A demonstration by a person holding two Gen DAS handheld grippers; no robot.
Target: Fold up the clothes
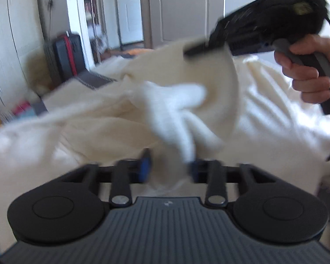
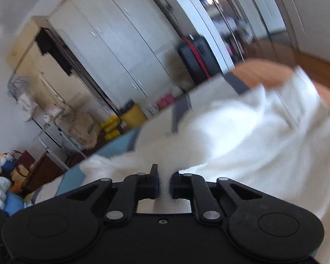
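Left wrist view, blurred w/ motion: the left tool (image 1: 168, 167) sits low at centre, its blue pads either side of a twisted bunch of white cloth (image 1: 180, 114); the blur hides the pad edges, but the jaws read as nearly closed, pinching that bunch. The cloth is a cream-white garment, heaped and rumpled over the bed (image 1: 94, 80), rising from the left tool toward the right tool (image 1: 198, 49) at upper right. That one's tip meets the cloth's top edge; its body is a dark smear, the hand (image 1: 305, 66) around its handle cut off at the wrist. Which garment it is can't be made out.

Right wrist view, tilted: the right tool's jaws are drawn in close, clamped on a thin ridge of the white cloth, which spreads away to the right and fills that side. Behind, a wardrobe (image 2: 121, 50), a suitcase (image 2: 195, 57) and yellow containers (image 2: 132, 112), all soft-edged.
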